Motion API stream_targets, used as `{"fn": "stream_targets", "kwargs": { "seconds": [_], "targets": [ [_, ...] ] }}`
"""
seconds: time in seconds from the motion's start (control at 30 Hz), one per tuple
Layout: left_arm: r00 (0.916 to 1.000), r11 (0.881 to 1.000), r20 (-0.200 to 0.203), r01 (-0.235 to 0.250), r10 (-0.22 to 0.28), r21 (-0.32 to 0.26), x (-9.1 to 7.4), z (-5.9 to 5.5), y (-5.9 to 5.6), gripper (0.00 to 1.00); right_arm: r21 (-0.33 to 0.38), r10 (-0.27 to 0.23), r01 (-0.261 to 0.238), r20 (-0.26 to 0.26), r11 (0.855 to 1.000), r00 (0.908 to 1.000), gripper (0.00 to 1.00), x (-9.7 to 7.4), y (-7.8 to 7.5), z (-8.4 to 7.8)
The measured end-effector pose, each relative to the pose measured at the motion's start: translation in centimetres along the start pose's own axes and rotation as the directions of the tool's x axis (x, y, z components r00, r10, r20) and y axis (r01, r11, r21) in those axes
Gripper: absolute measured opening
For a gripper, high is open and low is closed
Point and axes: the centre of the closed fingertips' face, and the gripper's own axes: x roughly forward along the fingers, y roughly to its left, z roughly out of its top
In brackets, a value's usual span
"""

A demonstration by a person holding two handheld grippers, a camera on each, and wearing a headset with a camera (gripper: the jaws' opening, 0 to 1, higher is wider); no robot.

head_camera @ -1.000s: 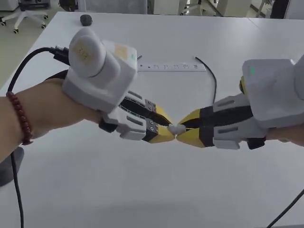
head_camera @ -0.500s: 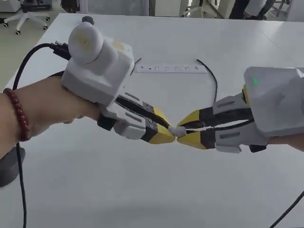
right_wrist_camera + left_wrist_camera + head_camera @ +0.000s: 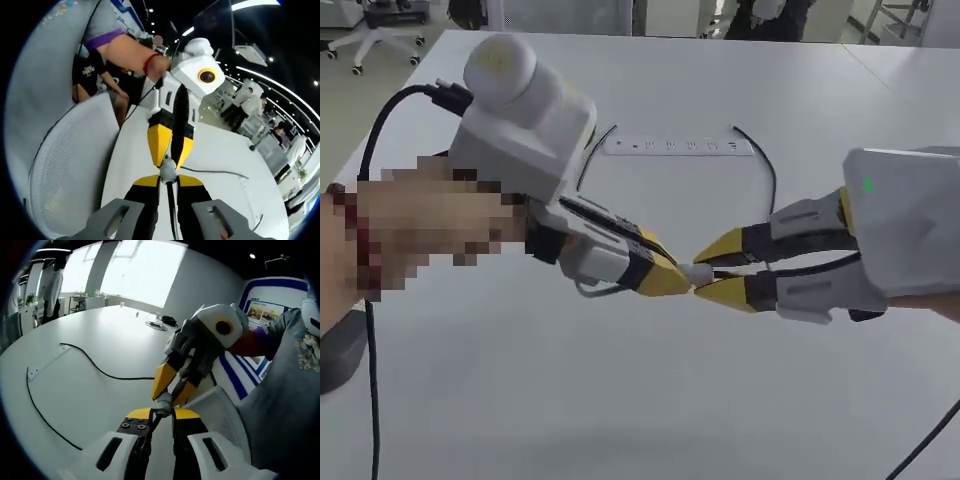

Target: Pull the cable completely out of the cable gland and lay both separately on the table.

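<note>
The white desk (image 3: 620,400) spreads wide under me, its left edge running past my left wrist, with a strip (image 3: 670,145) and a black cord (image 3: 767,170) lying well off toward the far side. I hold both grippers tip to tip above the desk's middle. My right gripper (image 3: 712,270), jaws a little apart, clamps the white gland (image 3: 694,272), and my left gripper (image 3: 675,278) is pinched nearly closed on the cable (image 3: 155,419) just beside it, both held off the desk.
</note>
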Motion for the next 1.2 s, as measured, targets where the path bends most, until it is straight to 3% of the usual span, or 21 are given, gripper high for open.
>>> {"fn": "stream_targets", "kwargs": {
  "seconds": [0.17,0.2,0.3,0.37,0.43,0.47,0.5,0.53,0.6,0.63,0.67,0.7,0.8,0.83,0.9,0.93,0.97,1.03,1.07,1.1,1.2],
  "targets": [
    [1.0000,0.998,0.008,0.005,-0.004,-0.060,-0.1,0.0,0.2,0.15,-0.026,-0.001,0.002,0.018,1.000,0.9998,0.07,-0.1,-0.1,0.1],
    [1.0000,0.994,0.004,0.005,-0.004,-0.112,-0.2,-0.2,0.2,0.14,-0.011,0.002,-0.002,0.022,1.000,0.9998,0.07,-0.1,-0.1,0.1],
    [1.0000,0.998,-0.002,-0.001,0.001,-0.056,0.0,-0.4,0.0,0.14,-0.012,0.013,-0.013,0.019,1.000,0.9997,0.07,0.1,0.2,0.0],
    [1.0000,0.998,-0.005,-0.002,0.002,-0.068,0.0,-0.5,0.1,0.14,-0.031,0.013,-0.013,0.020,0.999,0.9997,0.07,0.1,0.3,-0.1],
    [0.9999,0.999,0.010,-0.004,0.003,0.036,0.0,-0.3,0.0,0.14,-0.014,0.017,-0.017,0.029,1.000,0.9994,0.07,0.1,0.3,0.0],
    [1.0000,1.000,0.006,-0.008,0.008,0.000,-0.1,-0.5,-0.3,0.14,-0.005,0.013,-0.013,0.036,1.000,0.9993,0.07,0.0,0.1,0.0],
    [1.0000,1.000,0.006,-0.008,0.008,0.023,-0.1,-0.3,-0.4,0.15,0.015,0.019,-0.020,0.045,1.000,0.9988,0.07,-0.1,0.2,0.1],
    [0.9999,0.990,0.014,-0.010,0.008,0.140,-0.2,-0.1,-0.3,0.15,0.008,0.014,-0.014,0.050,1.000,0.9986,0.07,-0.2,0.1,0.2],
    [0.9997,0.991,0.017,-0.018,0.016,0.134,-0.1,0.0,-0.5,0.15,0.029,0.013,-0.014,0.055,0.999,0.9984,0.07,-0.4,-0.1,0.2],
    [0.9996,0.979,0.024,-0.017,0.012,0.201,-0.1,0.1,-0.5,0.15,0.026,0.011,-0.013,0.059,1.000,0.9982,0.07,-0.4,-0.2,0.2],
    [0.9996,0.976,0.026,-0.016,0.011,0.215,-0.2,0.2,-0.5,0.15,0.032,0.008,-0.010,0.063,0.999,0.9980,0.07,-0.5,-0.3,0.3],
    [0.9996,0.981,0.023,-0.018,0.014,0.192,-0.1,0.1,-0.6,0.15,0.041,0.008,-0.011,0.065,0.999,0.9979,0.07,-0.5,-0.3,0.3],
    [0.9995,0.965,0.030,-0.021,0.014,0.260,0.0,0.3,-0.8,0.16,0.053,0.006,-0.010,0.069,0.999,0.9976,0.07,-0.6,-0.4,0.3],
    [0.9993,0.954,0.034,-0.026,0.017,0.299,0.0,0.4,-0.8,0.16,0.048,-0.001,-0.002,0.068,0.999,0.9977,0.07,-0.7,-0.5,0.2],
    [0.9990,0.961,0.037,-0.034,0.024,0.276,0.1,0.5,-0.8,0.16,0.056,-0.004,0.000,0.066,0.998,0.9978,0.07,-0.7,-0.5,0.2],
    [0.9978,0.955,0.063,-0.039,0.021,0.293,0.1,1.0,-0.8,0.18,0.056,-0.001,-0.003,0.068,0.998,0.9977,0.07,-0.8,-0.5,0.2],
    [0.9937,0.961,0.112,-0.026,-0.005,0.276,0.2,1.9,-1.4,0.18,0.070,-0.004,-0.002,0.086,0.998,0.9963,0.07,-0.6,-0.5,0.6],
    [0.9980,0.945,0.046,-0.056,0.043,0.323,0.2,1.3,-0.9,0.17,0.055,-0.002,-0.002,0.072,0.998,0.9974,0.07,-0.3,-0.5,0.7],
    [0.9978,0.937,0.059,-0.050,0.032,0.346,0.4,1.6,-1.0,0.17,0.051,-0.008,0.005,0.064,0.999,0.9979,0.07,-0.1,-0.7,0.5],
    [0.9980,0.952,0.060,-0.034,0.016,0.306,0.3,1.4,-1.1,0.17,0.065,0.001,-0.006,0.067,0.998,0.9978,0.07,-0.3,-0.5,0.4],
    [0.9976,0.947,0.068,-0.034,0.013,0.319,0.1,1.6,-1.3,0.16,0.075,-0.003,-0.003,0.081,0.997,0.9967,0.07,-0.5,-0.7,0.7]
  ]
}}
